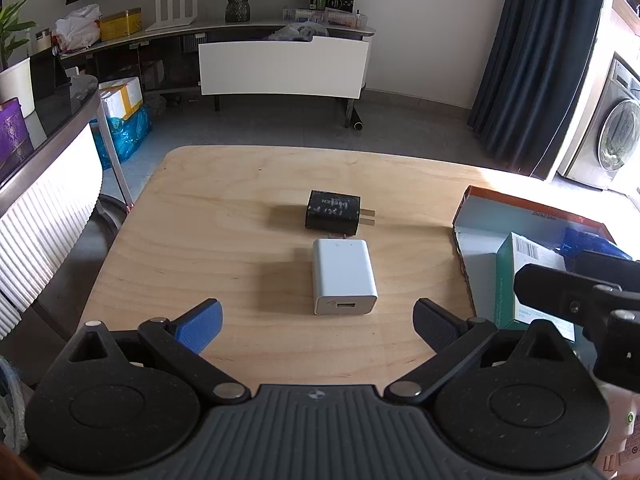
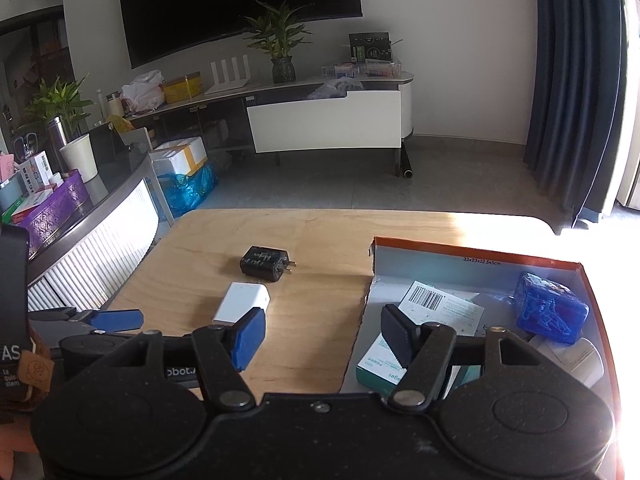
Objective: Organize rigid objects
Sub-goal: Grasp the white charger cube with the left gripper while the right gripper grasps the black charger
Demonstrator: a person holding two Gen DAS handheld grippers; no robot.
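left gripper [image 1: 318, 320] spread wide, empty, we hover it low before white charger [image 1: 344, 276]. right gripper [image 2: 322, 336] also spread, empty, over edge of orange box [image 2: 476, 254]. white charger flat on wooden table [image 1: 200, 248], usb end toward us; black charger [image 1: 333, 213] just behind, maybe touching, view unclear there. box already holds teal carton [image 2: 380, 364], blue case [image 2: 550, 308]. we judge next: centre pads [image 1: 200, 326] on white charger's long sides, close square, lift clear without nudging black one.
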